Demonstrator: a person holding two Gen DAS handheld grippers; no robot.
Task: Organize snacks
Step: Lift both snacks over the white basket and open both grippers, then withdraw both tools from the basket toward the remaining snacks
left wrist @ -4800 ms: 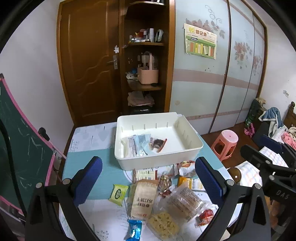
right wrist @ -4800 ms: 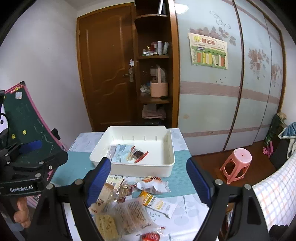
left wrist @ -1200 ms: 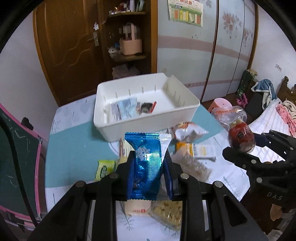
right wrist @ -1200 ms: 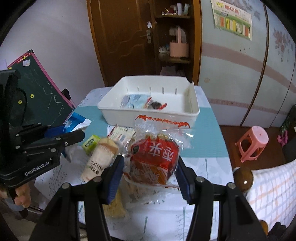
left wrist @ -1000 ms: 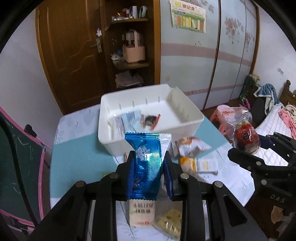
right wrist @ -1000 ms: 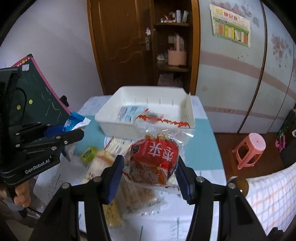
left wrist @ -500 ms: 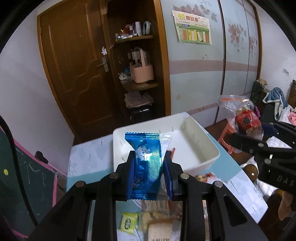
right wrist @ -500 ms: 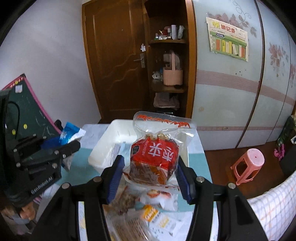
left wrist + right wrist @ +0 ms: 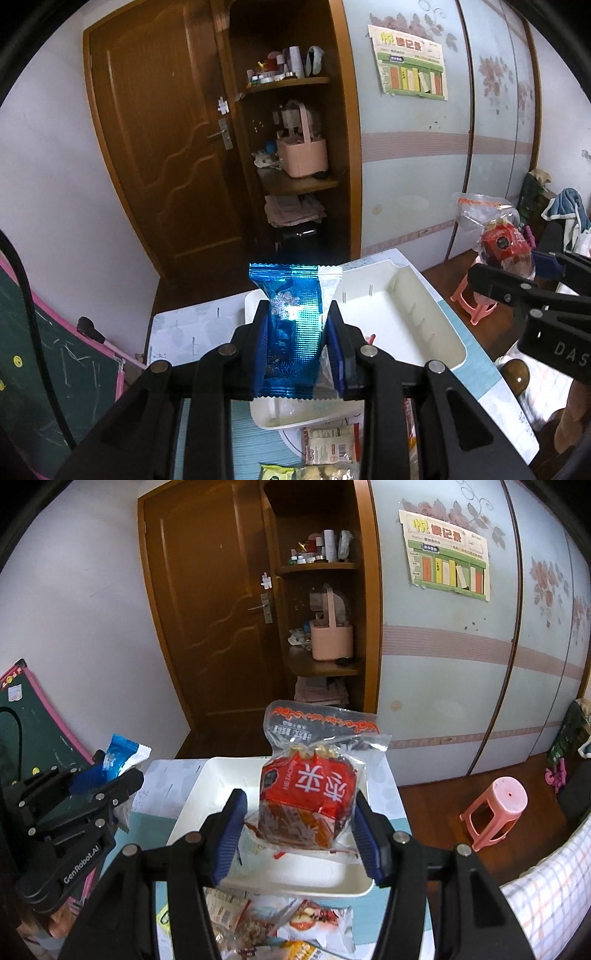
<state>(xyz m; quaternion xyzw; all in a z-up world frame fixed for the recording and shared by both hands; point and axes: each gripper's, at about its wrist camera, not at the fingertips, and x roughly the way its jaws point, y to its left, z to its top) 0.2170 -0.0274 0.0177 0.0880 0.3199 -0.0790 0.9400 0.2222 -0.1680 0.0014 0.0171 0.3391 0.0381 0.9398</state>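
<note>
The left gripper (image 9: 297, 345) is closed on a shiny blue foil snack packet (image 9: 293, 332), the right gripper (image 9: 299, 830) on a clear bag with a red snack (image 9: 308, 797); both are above the white plastic bin (image 9: 424, 317).

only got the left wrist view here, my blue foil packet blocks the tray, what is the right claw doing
Observer: The right claw is shut on a clear bag with a red printed snack inside, held above the white plastic tray.
Operator: anything left on the table near it
Observer: Yes, several loose wrapped snacks lie on the table just in front of the tray's near wall.
Operator: and how does my packet look from there
Observer: From the right wrist view, the left claw grips the blue foil packet left of the tray, its white end poking up past the fingers.
</note>
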